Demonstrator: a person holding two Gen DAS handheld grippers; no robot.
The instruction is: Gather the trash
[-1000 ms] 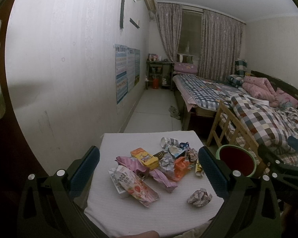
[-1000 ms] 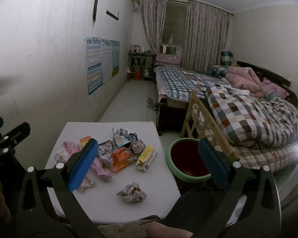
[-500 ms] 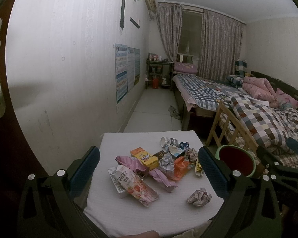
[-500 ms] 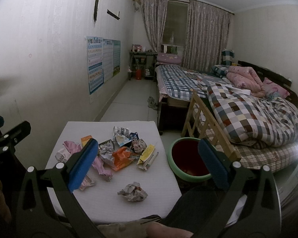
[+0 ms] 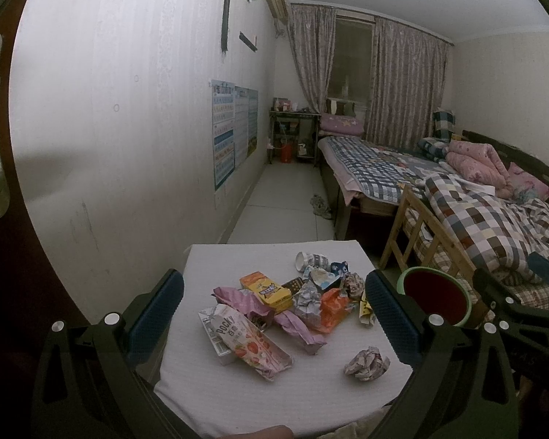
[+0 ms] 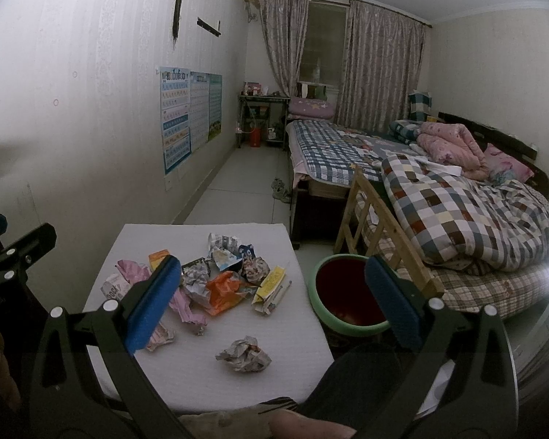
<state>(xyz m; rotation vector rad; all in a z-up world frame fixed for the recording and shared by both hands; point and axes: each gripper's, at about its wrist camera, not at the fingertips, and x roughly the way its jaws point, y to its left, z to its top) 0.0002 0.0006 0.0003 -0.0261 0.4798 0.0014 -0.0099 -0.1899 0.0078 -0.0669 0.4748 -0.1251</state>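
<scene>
We have collected nothing yet, we judge: both the left gripper and right gripper hover spread and empty over the table, all trash on it, the basin at 3 o'clock.

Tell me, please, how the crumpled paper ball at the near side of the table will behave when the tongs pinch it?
The crumpled paper ball is probably very light and should squash rather than resist. Its creased, uneven surface likely gives good grip. It lies apart from the pile, so a careless nudge might slide it across the table.
</scene>
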